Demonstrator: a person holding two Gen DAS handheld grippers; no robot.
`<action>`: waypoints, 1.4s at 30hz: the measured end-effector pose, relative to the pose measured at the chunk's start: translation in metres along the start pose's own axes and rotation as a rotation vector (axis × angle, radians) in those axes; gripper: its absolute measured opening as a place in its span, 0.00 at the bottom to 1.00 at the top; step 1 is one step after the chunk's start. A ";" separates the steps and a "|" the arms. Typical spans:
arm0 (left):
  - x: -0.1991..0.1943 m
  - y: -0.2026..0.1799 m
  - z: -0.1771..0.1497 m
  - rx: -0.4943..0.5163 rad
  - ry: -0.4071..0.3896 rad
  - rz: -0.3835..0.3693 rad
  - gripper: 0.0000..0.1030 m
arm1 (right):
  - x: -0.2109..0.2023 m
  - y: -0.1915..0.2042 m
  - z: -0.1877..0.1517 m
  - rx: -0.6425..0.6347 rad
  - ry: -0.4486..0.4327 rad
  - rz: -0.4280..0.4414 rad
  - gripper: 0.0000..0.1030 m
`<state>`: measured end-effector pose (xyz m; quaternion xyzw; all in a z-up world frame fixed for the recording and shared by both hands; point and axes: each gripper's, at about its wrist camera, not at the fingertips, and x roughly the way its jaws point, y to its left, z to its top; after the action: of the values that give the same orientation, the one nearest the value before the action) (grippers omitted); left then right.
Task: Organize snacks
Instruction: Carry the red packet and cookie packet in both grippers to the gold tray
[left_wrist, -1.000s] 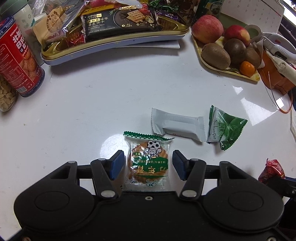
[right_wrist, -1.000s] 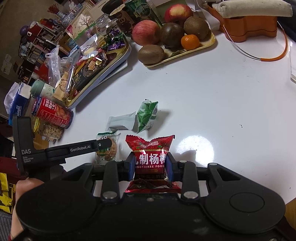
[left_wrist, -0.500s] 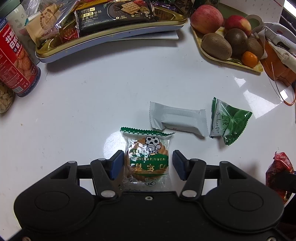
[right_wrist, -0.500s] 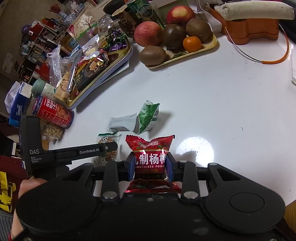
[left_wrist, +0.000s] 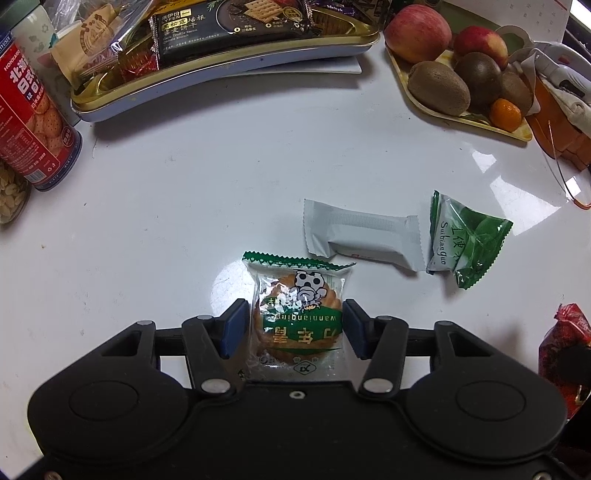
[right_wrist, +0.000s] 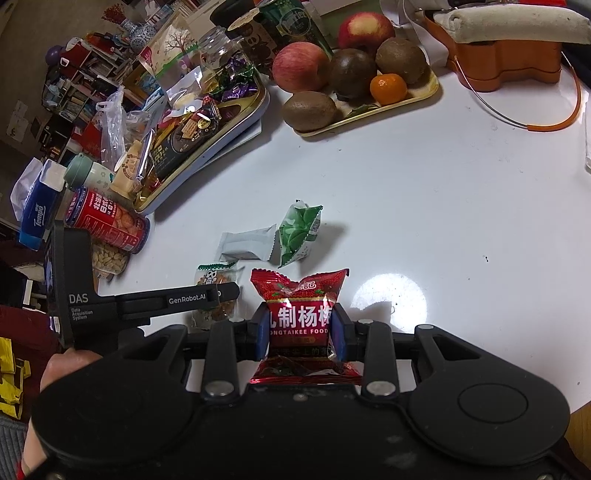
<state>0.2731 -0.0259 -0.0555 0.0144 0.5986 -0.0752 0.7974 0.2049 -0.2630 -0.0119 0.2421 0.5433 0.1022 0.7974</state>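
Observation:
A clear cookie packet (left_wrist: 299, 306) with green print lies on the white table (left_wrist: 184, 184) between the blue pads of my left gripper (left_wrist: 295, 325). Its jaws are closing, and a narrow gap still shows at the left pad. A white wrapped bar (left_wrist: 364, 236) and a green packet (left_wrist: 465, 240) lie just beyond, to the right. My right gripper (right_wrist: 300, 332) is shut on a red snack packet (right_wrist: 299, 295) held above the table. The gold snack tray (left_wrist: 236, 55) with several packets sits at the far left edge.
A yellow fruit tray (left_wrist: 461, 114) with apples, kiwis and a mandarin stands at the back right, beside an orange box (left_wrist: 557, 129). A red biscuit can (left_wrist: 33, 122) and a jar of peanuts (left_wrist: 9, 192) stand at the left. A hand (right_wrist: 55, 373) holds the left gripper.
The left gripper's pads have drawn in closer to the sides of the cookie packet. The right gripper and its red packet have not moved.

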 end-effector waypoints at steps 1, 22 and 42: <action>0.000 -0.001 0.000 0.006 -0.004 0.000 0.54 | 0.000 0.000 0.000 0.001 -0.001 -0.001 0.34; -0.019 0.009 -0.006 -0.067 -0.063 -0.022 0.53 | 0.006 0.006 0.004 -0.028 -0.011 -0.018 0.34; -0.058 0.028 -0.033 -0.139 -0.128 0.056 0.53 | 0.020 0.021 0.005 -0.115 -0.027 -0.036 0.34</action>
<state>0.2299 0.0115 -0.0112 -0.0292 0.5496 -0.0118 0.8348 0.2194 -0.2377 -0.0162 0.1875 0.5301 0.1157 0.8188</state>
